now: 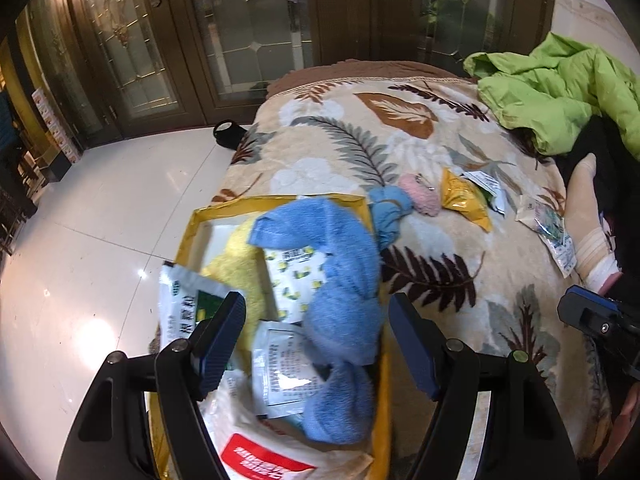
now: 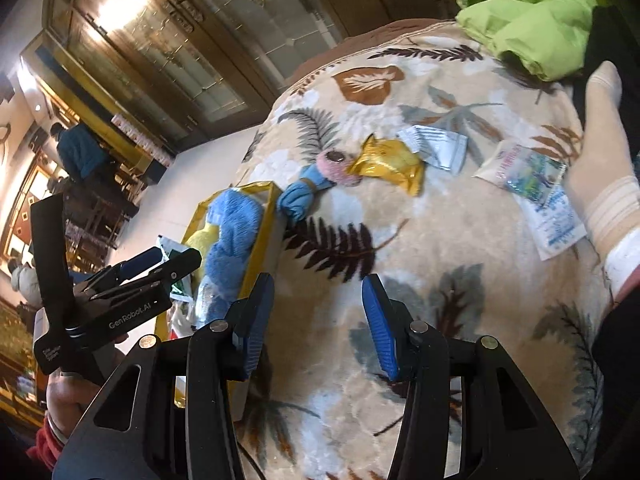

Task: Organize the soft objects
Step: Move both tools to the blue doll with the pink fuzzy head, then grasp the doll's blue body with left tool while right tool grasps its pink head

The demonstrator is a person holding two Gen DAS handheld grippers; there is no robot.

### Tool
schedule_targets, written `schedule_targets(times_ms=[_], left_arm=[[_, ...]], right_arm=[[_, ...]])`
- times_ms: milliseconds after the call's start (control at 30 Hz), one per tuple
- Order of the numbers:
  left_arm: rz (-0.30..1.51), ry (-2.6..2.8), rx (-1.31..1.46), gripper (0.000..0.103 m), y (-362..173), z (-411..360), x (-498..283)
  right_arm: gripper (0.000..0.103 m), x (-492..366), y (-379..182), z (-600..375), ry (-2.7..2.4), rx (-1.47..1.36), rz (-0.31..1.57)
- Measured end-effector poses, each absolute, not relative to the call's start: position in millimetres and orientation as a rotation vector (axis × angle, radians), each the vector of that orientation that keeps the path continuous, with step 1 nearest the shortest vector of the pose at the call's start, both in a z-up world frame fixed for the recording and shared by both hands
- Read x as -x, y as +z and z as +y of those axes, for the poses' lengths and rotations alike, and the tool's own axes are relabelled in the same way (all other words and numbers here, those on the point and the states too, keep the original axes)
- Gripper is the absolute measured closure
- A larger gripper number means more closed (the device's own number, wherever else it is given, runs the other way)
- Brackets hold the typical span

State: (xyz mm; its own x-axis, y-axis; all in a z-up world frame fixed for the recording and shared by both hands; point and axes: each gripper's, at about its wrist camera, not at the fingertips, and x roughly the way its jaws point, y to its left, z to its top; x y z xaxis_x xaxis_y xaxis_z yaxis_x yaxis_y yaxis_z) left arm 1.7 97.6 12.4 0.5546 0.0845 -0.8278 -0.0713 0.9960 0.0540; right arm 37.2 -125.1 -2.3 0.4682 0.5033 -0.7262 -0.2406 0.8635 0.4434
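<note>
A yellow-rimmed box (image 1: pixel 280 202) sits at the blanket's left edge, holding a blue towel (image 1: pixel 340 280), a yellow cloth (image 1: pixel 240 256) and several paper sachets. My left gripper (image 1: pixel 316 340) hangs open above the towel, its pads clear of it. On the blanket beside the box lie a knotted blue cloth (image 1: pixel 390 208) (image 2: pixel 298 200) and a pink fluffy piece (image 1: pixel 422 196) (image 2: pixel 336 166). In the right wrist view my right gripper (image 2: pixel 318 320) stands open over bare blanket with nothing between its fingers, just right of the box (image 2: pixel 260 236).
Past the pink piece lie a yellow packet (image 2: pixel 392 164), a white sachet (image 2: pixel 436 146) and a clear printed packet (image 2: pixel 528 176). A person's socked foot (image 2: pixel 604 168) rests at the right. A green jacket (image 2: pixel 532 20) lies at the back right. White tiled floor (image 1: pixel 100 220) drops off left.
</note>
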Motion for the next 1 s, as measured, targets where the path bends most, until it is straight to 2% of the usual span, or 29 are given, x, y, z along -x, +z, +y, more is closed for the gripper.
schedule_targets(times_ms=[467,700,867,1000], left_arm=[[1.021,0.002,0.043,0.029,7,79,-33],[1.044,-0.176,-0.097,0.029,-4,53,-76],[1.079,-0.279,-0.204,0.029,-19,40,-103],[1.104,-0.306,-0.241,0.029,-31,38,-122]], right_arm=[[0.057,-41,-13,-157,0.422,-0.331,0.987],[0.057,-70,-6,-139,0.508,-0.274,0.948],[0.057,-110,11,-106,0.614,0.048,0.877],[0.057,-142,2,-83,0.661,0.235,0.925]])
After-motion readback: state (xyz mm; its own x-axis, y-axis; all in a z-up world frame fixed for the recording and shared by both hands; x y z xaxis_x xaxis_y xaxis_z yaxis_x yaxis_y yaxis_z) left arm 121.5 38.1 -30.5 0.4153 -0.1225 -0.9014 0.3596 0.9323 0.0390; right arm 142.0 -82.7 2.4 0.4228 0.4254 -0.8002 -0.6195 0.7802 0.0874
